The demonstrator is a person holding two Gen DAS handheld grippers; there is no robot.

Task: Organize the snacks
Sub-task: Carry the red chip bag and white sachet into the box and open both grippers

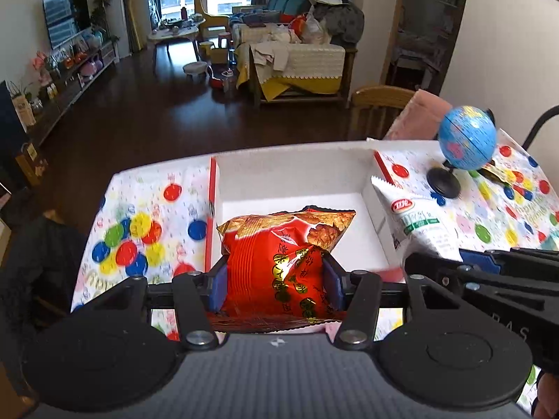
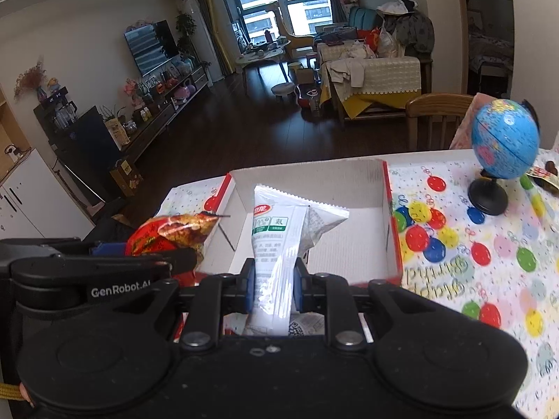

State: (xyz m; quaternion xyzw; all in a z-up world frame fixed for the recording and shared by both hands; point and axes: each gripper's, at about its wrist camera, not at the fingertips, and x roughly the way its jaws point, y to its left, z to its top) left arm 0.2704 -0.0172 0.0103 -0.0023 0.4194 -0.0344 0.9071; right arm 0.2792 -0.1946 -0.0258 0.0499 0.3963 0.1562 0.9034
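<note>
My left gripper (image 1: pixel 274 281) is shut on a red snack bag (image 1: pixel 279 255) and holds it over the near part of an open white cardboard box (image 1: pixel 290 174) with red edges. My right gripper (image 2: pixel 272 284) is shut on a white snack packet (image 2: pixel 279 244) with a red logo and holds it over the same box (image 2: pixel 349 244). In the left wrist view the white packet (image 1: pixel 415 220) and the right gripper (image 1: pixel 454 265) sit at the box's right side. In the right wrist view the red bag (image 2: pixel 171 234) and the left gripper show at the box's left side.
The box stands on a table with a balloon-print cloth (image 1: pixel 139 230). A small blue globe (image 1: pixel 466 139) on a black stand sits on the right, also in the right wrist view (image 2: pixel 503 143), with a wrapper (image 2: pixel 545 174) beside it. A wooden chair (image 2: pixel 436 118) stands behind the table.
</note>
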